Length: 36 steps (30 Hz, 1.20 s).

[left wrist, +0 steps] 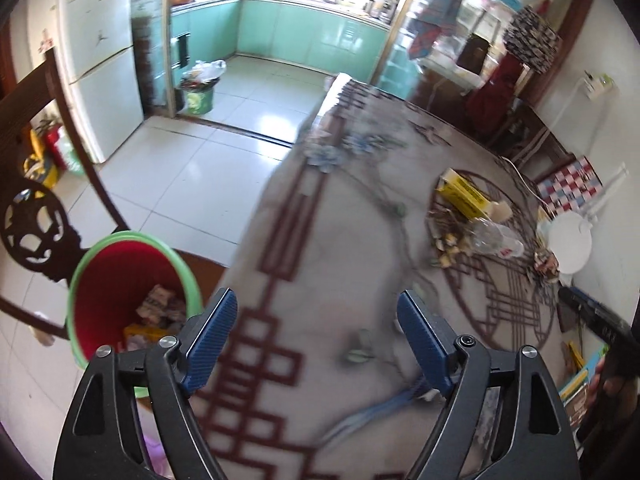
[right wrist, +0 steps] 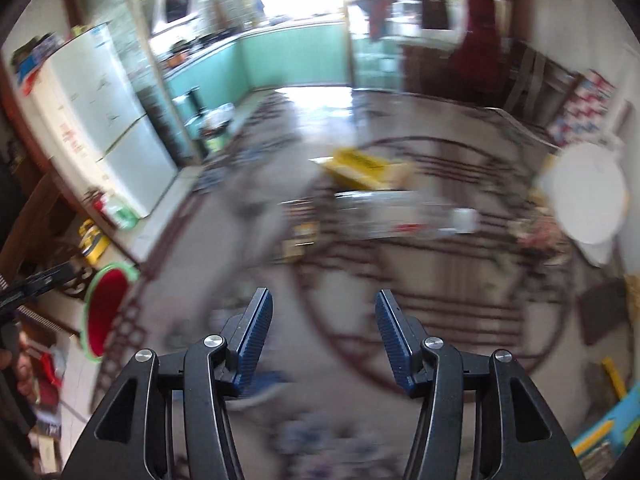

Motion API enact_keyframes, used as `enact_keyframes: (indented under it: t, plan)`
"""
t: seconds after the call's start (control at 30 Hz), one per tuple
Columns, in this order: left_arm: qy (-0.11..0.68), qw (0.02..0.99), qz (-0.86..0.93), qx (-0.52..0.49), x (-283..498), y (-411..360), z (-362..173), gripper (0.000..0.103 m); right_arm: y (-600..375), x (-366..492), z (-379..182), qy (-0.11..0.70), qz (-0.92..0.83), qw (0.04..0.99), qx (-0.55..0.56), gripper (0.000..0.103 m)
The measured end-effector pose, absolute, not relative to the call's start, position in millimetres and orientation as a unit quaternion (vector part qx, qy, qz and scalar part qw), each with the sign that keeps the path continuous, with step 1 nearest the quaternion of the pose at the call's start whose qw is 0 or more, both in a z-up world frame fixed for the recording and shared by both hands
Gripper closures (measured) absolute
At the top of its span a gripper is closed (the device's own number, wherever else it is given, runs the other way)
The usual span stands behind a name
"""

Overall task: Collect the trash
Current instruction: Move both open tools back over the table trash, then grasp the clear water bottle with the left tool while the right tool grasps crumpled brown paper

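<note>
A red trash bin with a green rim (left wrist: pixel 120 292) stands on the floor left of the table, with wrappers inside; it also shows in the right wrist view (right wrist: pixel 106 312). On the patterned tablecloth (left wrist: pixel 340 260) lie a yellow box (left wrist: pixel 464 194), a clear plastic bottle (left wrist: pixel 496 236) and small scraps (left wrist: pixel 448 246). My left gripper (left wrist: pixel 316 312) is open and empty above the table's left part. My right gripper (right wrist: pixel 324 312) is open and empty, facing the blurred bottle (right wrist: pixel 400 214) and yellow box (right wrist: pixel 360 168).
A white round object (left wrist: pixel 570 240) stands at the table's right edge. A carved wooden chair (left wrist: pixel 36 220) stands beside the bin. A white fridge (left wrist: pixel 100 60) and a full green kitchen bin (left wrist: pixel 200 88) lie beyond. Books lie at the table's right (left wrist: pixel 580 376).
</note>
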<state>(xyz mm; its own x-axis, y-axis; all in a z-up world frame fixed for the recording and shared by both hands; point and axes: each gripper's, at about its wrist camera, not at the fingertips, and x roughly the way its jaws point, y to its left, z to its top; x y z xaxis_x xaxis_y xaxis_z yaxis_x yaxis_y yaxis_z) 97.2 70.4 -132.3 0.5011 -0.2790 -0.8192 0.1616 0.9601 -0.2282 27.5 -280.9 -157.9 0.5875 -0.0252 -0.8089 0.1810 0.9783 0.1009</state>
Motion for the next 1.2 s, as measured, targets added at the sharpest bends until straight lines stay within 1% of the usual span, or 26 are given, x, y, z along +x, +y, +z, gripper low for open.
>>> enact_keyframes:
  t: [0.17, 0.2, 0.27, 0.37, 0.53, 0.67, 0.7, 0.73, 0.77, 0.87, 1.0, 1.2]
  plan:
    - [0.481, 0.862, -0.159, -0.031, 85.5, 8.0, -127.1, 0.020, -398.1, 34.2, -164.8, 0.460, -0.131, 0.877, 0.036, 0.048]
    - [0.481, 0.860, -0.168, -0.023, 83.9, -5.5, -127.0, 0.020, -419.4, 39.5, -169.0, 0.465, -0.138, 0.874, 0.032, 0.047]
    - [0.482, 0.856, -0.189, -0.006, 82.4, -31.8, -127.3, 0.020, -453.3, 50.3, -179.1, 0.473, -0.142, 0.869, 0.036, 0.042]
    - [0.477, 0.851, -0.218, 0.026, 79.4, -66.3, -126.1, 0.020, -492.5, 72.5, -199.8, 0.491, -0.147, 0.857, 0.041, 0.042]
    - [0.470, 0.838, -0.268, 0.073, 83.6, -121.9, -125.5, 0.019, -522.8, 103.2, -242.5, 0.533, -0.133, 0.833, 0.070, 0.042]
    - [0.465, 0.826, -0.298, 0.118, 100.6, -163.4, -131.0, 0.018, -523.8, 114.3, -258.3, 0.534, -0.128, 0.832, 0.072, 0.042]
    - [0.465, 0.822, -0.303, 0.127, 106.0, -172.2, -133.5, 0.018, -524.1, 114.8, -258.4, 0.531, -0.125, 0.834, 0.080, 0.043]
    - [0.466, 0.819, -0.306, 0.134, 110.2, -179.4, -136.3, 0.018, -523.5, 113.8, -257.1, 0.526, -0.119, 0.837, 0.090, 0.054]
    - [0.467, 0.815, -0.310, 0.143, 115.8, -187.3, -138.9, 0.018, -523.9, 112.6, -254.1, 0.520, -0.113, 0.840, 0.100, 0.070]
    - [0.466, 0.803, -0.328, 0.174, 132.8, -213.7, -152.2, 0.019, -521.1, 103.2, -243.9, 0.501, -0.106, 0.849, 0.133, 0.073]
    - [0.474, 0.782, -0.341, 0.220, 152.7, -243.2, -172.1, 0.019, -504.3, 89.1, -228.7, 0.481, -0.090, 0.860, 0.144, 0.073]
    - [0.494, 0.762, -0.345, 0.237, 173.1, -266.2, -194.6, 0.019, -482.1, 61.5, -211.0, 0.456, -0.087, 0.870, 0.166, 0.073]
